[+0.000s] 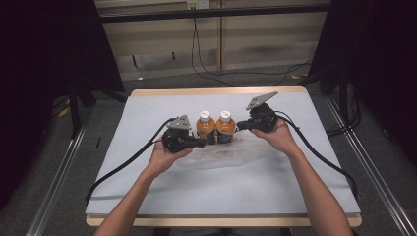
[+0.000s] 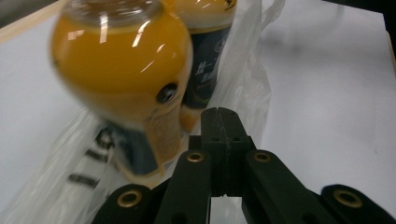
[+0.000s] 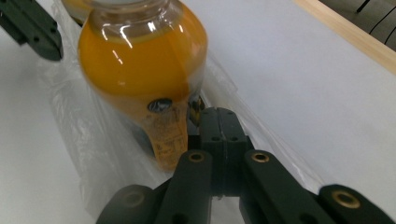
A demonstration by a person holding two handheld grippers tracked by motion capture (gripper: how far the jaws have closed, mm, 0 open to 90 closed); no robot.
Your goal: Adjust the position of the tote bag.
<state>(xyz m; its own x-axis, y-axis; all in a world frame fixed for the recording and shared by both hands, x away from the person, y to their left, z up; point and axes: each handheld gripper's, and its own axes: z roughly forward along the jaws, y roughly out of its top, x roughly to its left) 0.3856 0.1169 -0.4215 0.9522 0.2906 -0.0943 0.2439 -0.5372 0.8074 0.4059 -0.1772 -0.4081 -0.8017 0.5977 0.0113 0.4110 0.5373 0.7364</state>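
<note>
Two orange juice bottles with white caps stand side by side at the table's middle, the left bottle (image 1: 205, 129) touching the right bottle (image 1: 225, 128). A clear plastic bag (image 1: 221, 157) lies crumpled under and in front of them. My left gripper (image 1: 202, 143) is at the left bottle's base, shut on a fold of the bag (image 2: 247, 79) beside the near bottle (image 2: 121, 84). My right gripper (image 1: 239, 126) is at the right bottle's side, shut on the bag's film (image 3: 84, 140) next to that bottle (image 3: 140, 70). The left gripper's jaw (image 3: 30, 28) shows beyond it.
A white cloth covers the wooden table (image 1: 147, 196). Black cables (image 1: 123, 164) trail from both grippers off the left and right sides. Dark curtains and metal frames flank the table; loose wires lie on the floor behind.
</note>
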